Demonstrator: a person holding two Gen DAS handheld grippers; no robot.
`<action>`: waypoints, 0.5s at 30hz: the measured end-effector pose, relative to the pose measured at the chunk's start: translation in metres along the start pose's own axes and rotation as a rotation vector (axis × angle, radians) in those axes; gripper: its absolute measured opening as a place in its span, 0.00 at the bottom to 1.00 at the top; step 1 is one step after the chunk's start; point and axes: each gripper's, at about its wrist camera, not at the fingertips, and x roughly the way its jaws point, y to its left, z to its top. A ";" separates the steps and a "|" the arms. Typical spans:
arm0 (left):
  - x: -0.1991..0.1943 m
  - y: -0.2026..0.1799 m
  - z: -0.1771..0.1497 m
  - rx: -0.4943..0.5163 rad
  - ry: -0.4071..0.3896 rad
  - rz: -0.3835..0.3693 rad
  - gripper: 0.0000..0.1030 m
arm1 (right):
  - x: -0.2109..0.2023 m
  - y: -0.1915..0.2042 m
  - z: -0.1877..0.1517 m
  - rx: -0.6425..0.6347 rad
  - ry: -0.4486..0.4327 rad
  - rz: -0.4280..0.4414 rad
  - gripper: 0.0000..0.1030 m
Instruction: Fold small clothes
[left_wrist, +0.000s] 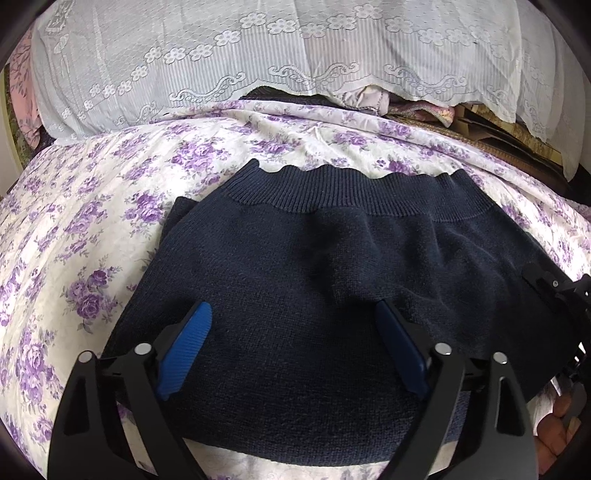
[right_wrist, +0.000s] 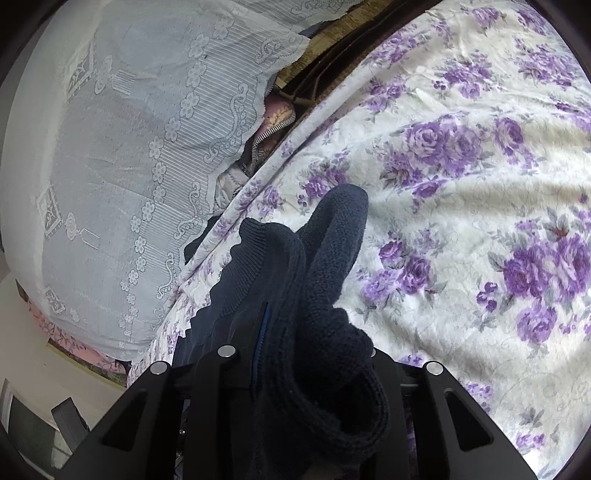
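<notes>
A dark navy knitted garment lies spread on the purple-flowered sheet, its ribbed waistband at the far side. My left gripper hovers over the garment's near part, open, its blue pads wide apart and pressing nothing. In the left wrist view the right gripper shows as black parts at the garment's right edge. In the right wrist view my right gripper is shut on a bunched fold of the navy garment, which is lifted off the sheet and hides one finger.
A white lace cloth drapes over a pile along the far edge of the bed, with pink and striped fabrics showing beneath it. The flowered sheet stretches out to the right. A person's hand shows at the lower right.
</notes>
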 end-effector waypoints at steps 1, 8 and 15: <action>0.000 -0.001 0.000 0.008 -0.003 -0.001 0.81 | 0.000 0.000 0.000 0.000 0.000 0.000 0.26; 0.000 -0.003 0.000 0.022 -0.004 0.005 0.81 | 0.010 -0.016 0.005 0.097 0.011 0.005 0.25; 0.000 -0.001 0.000 0.013 -0.004 -0.007 0.80 | 0.017 -0.017 0.010 0.097 0.003 0.025 0.21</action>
